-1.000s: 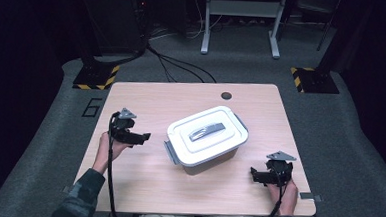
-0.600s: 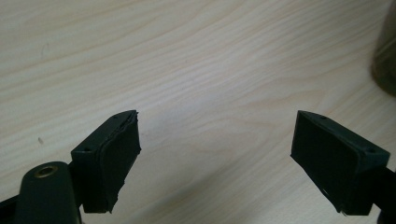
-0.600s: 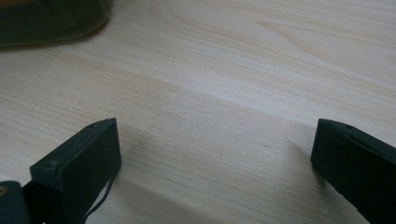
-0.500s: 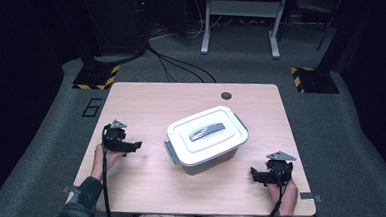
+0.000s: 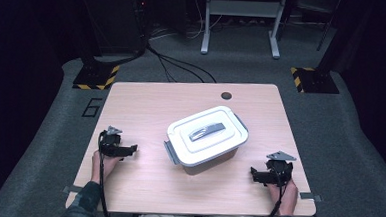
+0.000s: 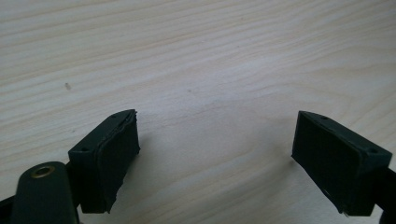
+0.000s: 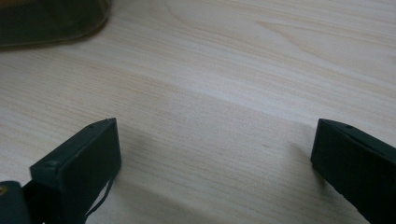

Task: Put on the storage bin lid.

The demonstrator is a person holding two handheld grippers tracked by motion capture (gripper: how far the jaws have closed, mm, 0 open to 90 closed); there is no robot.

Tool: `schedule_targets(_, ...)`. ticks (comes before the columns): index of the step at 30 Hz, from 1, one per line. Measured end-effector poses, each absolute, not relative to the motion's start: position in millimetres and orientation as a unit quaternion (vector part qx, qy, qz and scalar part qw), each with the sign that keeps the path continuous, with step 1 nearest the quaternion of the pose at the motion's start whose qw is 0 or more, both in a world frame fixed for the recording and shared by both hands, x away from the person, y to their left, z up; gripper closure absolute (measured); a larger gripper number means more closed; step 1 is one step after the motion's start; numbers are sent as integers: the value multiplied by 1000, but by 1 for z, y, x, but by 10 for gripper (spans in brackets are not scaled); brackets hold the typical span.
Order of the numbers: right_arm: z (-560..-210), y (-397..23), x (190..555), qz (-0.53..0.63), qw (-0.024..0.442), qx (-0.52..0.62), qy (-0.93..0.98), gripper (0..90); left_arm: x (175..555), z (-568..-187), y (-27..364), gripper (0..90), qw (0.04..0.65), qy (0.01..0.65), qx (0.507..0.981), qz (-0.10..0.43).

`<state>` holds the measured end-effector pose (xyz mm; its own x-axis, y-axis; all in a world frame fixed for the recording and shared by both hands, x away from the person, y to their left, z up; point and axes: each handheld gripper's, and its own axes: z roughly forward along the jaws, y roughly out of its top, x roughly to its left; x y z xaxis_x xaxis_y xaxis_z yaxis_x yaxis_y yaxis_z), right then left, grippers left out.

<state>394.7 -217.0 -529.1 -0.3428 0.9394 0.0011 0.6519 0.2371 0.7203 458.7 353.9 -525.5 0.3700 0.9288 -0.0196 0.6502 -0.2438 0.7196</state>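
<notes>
The lidded container [image 5: 207,138] is judged rigid, light and slippery (best taken by its end latches); left gripper [image 5: 129,149] and right gripper [image 5: 255,174] are held agape, empty.

Lidded container [image 5: 207,137] sits mid-worktop [image 5: 146,101], turned at an angle to the edges, handle on top of the lid. Left tool [image 5: 129,149] on the worktop to the container's left, near the front-left corner, tips toward the container but apart from it. Right tool [image 5: 255,174] to the container's right, near the front-right corner, also apart. Cable port [image 5: 226,95] behind the container, near the far edge. Two floor stands beyond the far corners, cables on the floor behind.
</notes>
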Motion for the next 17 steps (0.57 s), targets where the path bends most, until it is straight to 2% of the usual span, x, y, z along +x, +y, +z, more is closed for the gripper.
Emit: schedule_targets(17,-529,-217,395,320,224,528,754,3,456,-530,354,139,339,514,754,229)
